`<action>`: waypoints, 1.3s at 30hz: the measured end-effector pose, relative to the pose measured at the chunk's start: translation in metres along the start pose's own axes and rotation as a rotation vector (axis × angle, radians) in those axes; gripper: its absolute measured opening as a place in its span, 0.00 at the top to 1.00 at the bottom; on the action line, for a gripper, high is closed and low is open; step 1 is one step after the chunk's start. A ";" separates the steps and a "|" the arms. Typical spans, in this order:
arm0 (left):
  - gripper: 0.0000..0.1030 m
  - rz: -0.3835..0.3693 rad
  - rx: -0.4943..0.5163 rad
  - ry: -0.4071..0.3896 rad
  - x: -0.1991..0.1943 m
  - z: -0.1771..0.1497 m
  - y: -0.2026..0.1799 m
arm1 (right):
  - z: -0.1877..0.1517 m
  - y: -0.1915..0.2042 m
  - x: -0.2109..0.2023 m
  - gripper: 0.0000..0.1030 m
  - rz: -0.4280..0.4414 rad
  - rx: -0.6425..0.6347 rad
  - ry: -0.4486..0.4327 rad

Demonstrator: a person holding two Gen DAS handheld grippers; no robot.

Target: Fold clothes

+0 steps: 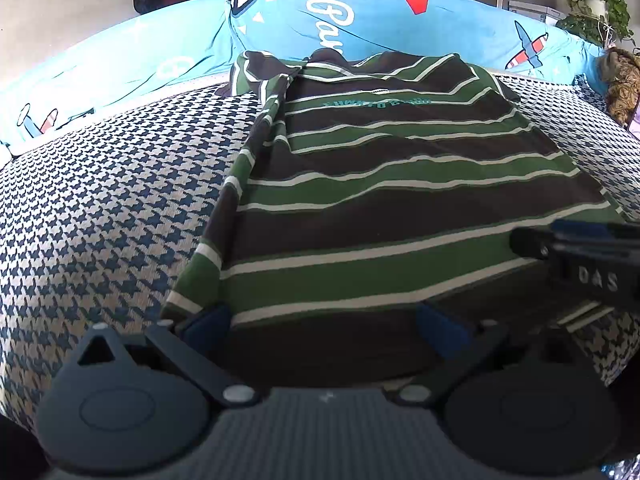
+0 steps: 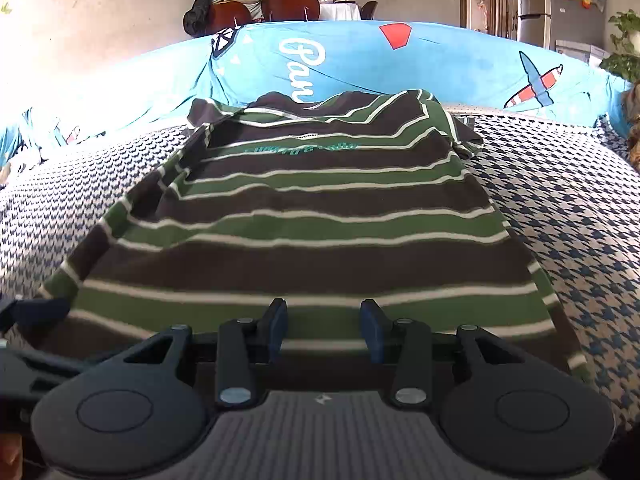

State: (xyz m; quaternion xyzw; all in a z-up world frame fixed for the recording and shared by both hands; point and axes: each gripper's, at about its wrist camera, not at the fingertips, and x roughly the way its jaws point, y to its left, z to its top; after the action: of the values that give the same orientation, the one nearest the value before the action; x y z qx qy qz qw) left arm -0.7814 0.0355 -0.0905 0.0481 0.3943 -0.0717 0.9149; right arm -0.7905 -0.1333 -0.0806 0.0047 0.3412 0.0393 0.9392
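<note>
We are holding our left gripper (image 1: pixel 324 330) wide open and our right gripper (image 2: pixel 324 330) partly open, both empty, above the green-and-brown striped knit shirt (image 2: pixel 304 240) on the houndstooth-patterned cover (image 1: pixel 100 220).

A green, dark brown and white striped knit shirt (image 1: pixel 400 184) lies spread flat on a blue-and-cream houndstooth woven cover (image 1: pixel 100 208), its left edge folded inward into a narrow strip and its collar end touching the bright blue printed cushion (image 1: pixel 400 24) at the far side of the shirt. The left gripper (image 1: pixel 324 330) sits at the shirt's near hem with its blue-padded fingers (image 1: pixel 208 324) spread wide, the hem lying between them without being pinched. The right gripper's black body (image 1: pixel 580 260) enters over the shirt's near right corner; its jaws are out of frame.
</note>
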 end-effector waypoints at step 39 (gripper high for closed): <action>0.00 0.008 -0.073 -0.078 -0.003 0.033 0.001 | 0.017 -0.015 -0.015 0.59 0.061 0.082 0.037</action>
State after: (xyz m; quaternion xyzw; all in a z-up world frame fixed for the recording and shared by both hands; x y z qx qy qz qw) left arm -0.7594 0.0319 -0.0657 0.0136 0.3607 -0.0555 0.9309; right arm -0.7899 -0.1491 -0.0582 0.0530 0.3595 0.0540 0.9301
